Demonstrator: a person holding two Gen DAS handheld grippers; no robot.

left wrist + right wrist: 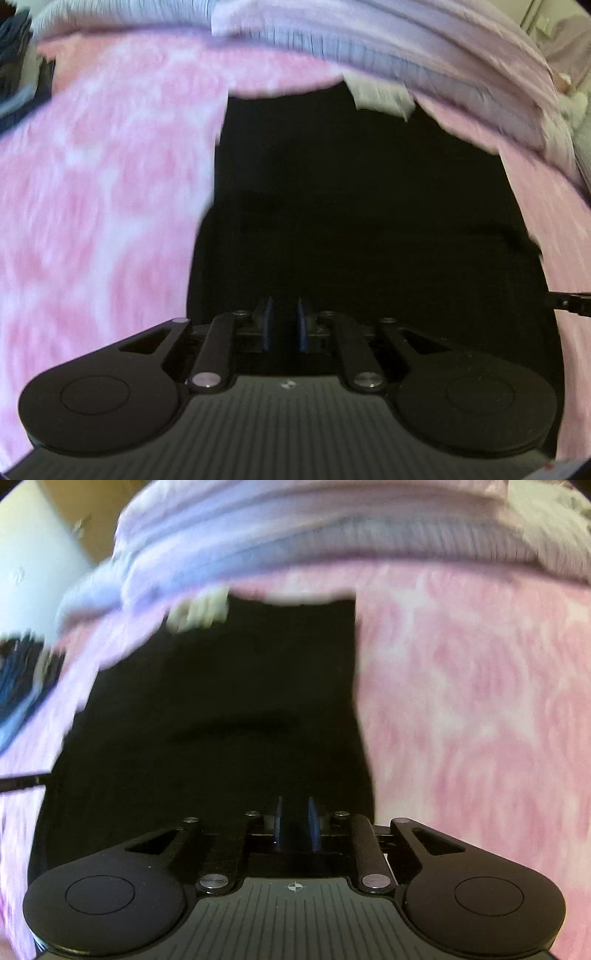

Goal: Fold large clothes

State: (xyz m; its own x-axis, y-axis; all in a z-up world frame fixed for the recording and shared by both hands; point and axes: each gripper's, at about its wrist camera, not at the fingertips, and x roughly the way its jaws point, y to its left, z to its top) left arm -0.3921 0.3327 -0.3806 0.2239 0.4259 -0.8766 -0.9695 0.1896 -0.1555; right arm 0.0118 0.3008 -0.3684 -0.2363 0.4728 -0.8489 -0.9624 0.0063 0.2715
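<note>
Clearly, a large black garment of soft cloth (362, 206) is seen spread over a pink and white mottled fluffy blanket (103, 192), which covers the surface under it. In the left wrist view the garment fills the middle and the right part of the picture, and its left edge runs down beside the pink blanket. The left hand-held gripper (284, 325) is placed low over the near part of the black cloth. Its two blue-padded fingers (266, 321) are drawn close together, with only a narrow gap between them; whether a fold of cloth is pinched there cannot be told, because the cloth is dark and the picture is blurred.

In the right wrist view the same garment (221, 709) is seen in the middle and to the left, and the blanket (480, 701) is to its right. The right hand-held gripper (295, 823) is also over the near edge of the cloth, its fingers (313, 819) equally narrow, and a grasp cannot be confirmed.

Behind the far edge of the garment a pale lilac ribbed bedding, bunched in folds (295, 539), is laid across the top of both views. A small whitish piece (199, 609) is seen at the far left corner of the garment; what it is cannot be told.
</note>
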